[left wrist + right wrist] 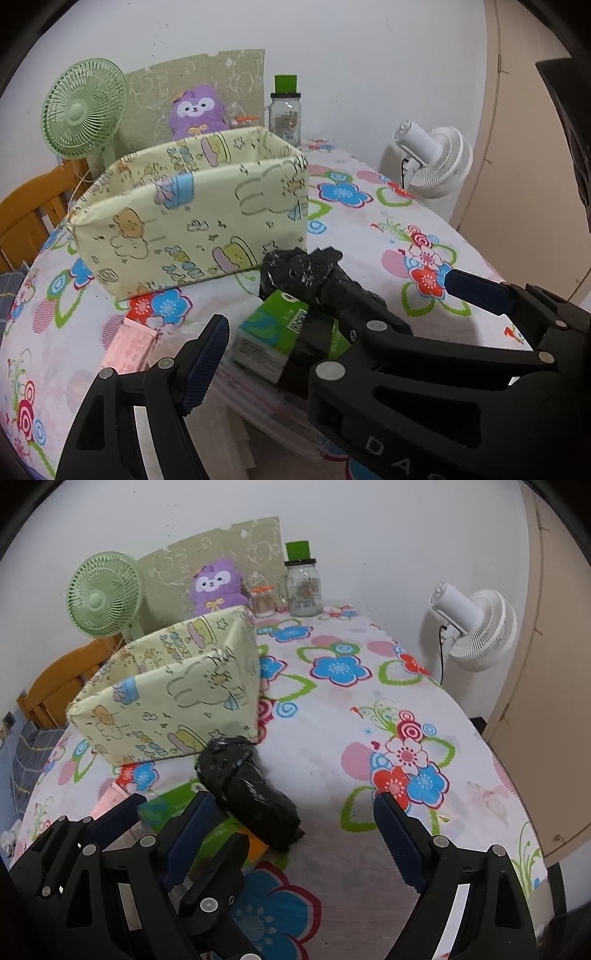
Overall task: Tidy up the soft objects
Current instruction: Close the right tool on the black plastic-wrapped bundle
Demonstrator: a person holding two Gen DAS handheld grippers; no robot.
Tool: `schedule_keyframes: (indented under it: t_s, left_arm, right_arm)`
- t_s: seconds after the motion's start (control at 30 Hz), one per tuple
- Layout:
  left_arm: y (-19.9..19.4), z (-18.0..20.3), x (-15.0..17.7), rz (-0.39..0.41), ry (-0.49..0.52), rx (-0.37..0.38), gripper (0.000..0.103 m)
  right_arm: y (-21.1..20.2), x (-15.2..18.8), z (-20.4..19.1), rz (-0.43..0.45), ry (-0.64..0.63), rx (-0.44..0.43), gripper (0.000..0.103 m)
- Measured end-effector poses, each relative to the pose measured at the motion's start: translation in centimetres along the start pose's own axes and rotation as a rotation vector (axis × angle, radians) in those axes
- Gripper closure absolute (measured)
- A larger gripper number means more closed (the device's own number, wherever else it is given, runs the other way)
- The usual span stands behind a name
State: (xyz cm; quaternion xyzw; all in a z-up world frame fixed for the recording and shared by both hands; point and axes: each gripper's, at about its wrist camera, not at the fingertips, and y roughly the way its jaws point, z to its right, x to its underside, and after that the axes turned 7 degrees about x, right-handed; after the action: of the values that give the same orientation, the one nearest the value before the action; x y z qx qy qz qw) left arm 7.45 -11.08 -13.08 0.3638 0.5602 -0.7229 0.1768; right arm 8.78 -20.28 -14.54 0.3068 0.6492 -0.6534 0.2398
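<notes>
At the lower left of the left wrist view a pink paper-wrapped packet (129,345) lies on the flower-printed tabletop (369,229), half cut off behind the left hand-held gripper (332,306), whose blue-padded fingers stand wide apart with nothing clamped. Just right of it, between those fingers, sits a green and white tissue pack (271,332). A crumpled black plastic-wrapped bundle (299,273) rests partly on that pack, touching the front corner of the pale yellow cartoon-print fabric box (192,218) at centre left.

In the right wrist view the bundle (247,790) runs diagonally from upper left to lower right, just beyond the left fingertip of the right hand-held gripper (295,827), also spread and empty. I judge the right one nearer. The box interior is hidden, and the pack's underside is masked.
</notes>
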Motion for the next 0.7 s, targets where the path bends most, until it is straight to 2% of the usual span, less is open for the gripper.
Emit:
schedule_keyframes:
  t_s: [0.1, 0.27, 0.33, 0.53, 0.7]
  left_arm:
    - [0.5, 0.1, 0.2, -0.008, 0.006, -0.015, 0.023]
    - [1.0, 0.0, 0.2, -0.01, 0.008, -0.013, 0.032]
    - [1.0, -0.2, 0.1, -0.008, 0.001, -0.012, 0.044]
    - [1.1, -1.2, -0.2, -0.006, -0.019, -0.015, 0.053]
    - [1.3, -2.0, -0.5, -0.003, -0.035, -0.032, 0.054]
  right_arm:
    - [0.6, 0.2, 0.2, -0.015, 0.001, 0.003, 0.013]
    - [1.4, 0.2, 0.3, -0.032, 0.004, -0.009, 0.013]
    - [1.4, 0.0, 0.2, -0.028, 0.01, -0.021, 0.013]
    - [1.8, -0.6, -0.9, -0.023, -0.012, -0.037, 0.013]
    - [2.4, -1.2, -1.4, -0.018, -0.021, -0.031, 0.013]
